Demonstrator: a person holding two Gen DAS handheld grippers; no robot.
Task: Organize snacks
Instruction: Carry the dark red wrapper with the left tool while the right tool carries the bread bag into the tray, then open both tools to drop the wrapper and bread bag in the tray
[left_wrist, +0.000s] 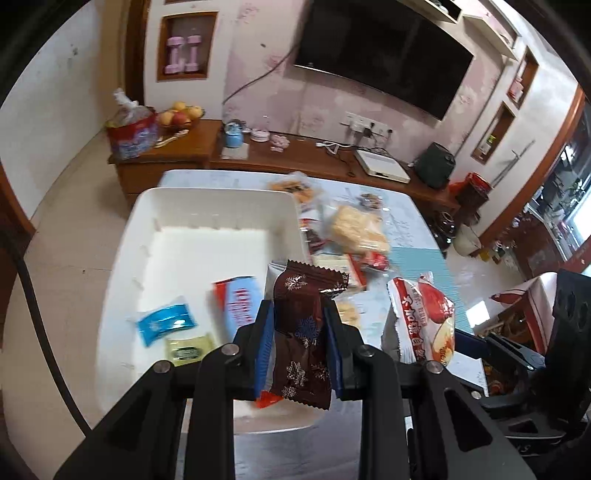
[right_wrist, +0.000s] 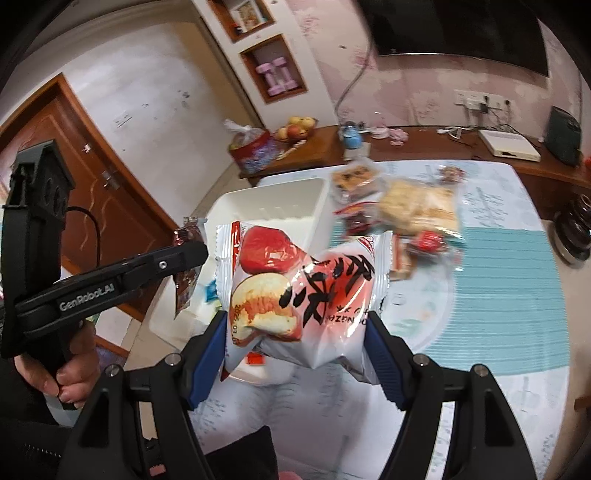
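Our left gripper (left_wrist: 299, 332) has its jaws clamped on a brown packet (left_wrist: 301, 332); our right gripper (right_wrist: 295, 332) has its jaws clamped on a white-and-red bag (right_wrist: 299, 291). Just past the left jaws sits the white bin (left_wrist: 207, 206) holding a blue sachet (left_wrist: 166, 323); beyond the right jaws, loose snacks (right_wrist: 417, 210) lie on the bench (right_wrist: 517, 258)

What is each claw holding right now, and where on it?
Left claw: brown snowflake wrapper, pinched across its middle. Right claw: white and red puffy packet, squeezed by its two sides near the lower end.
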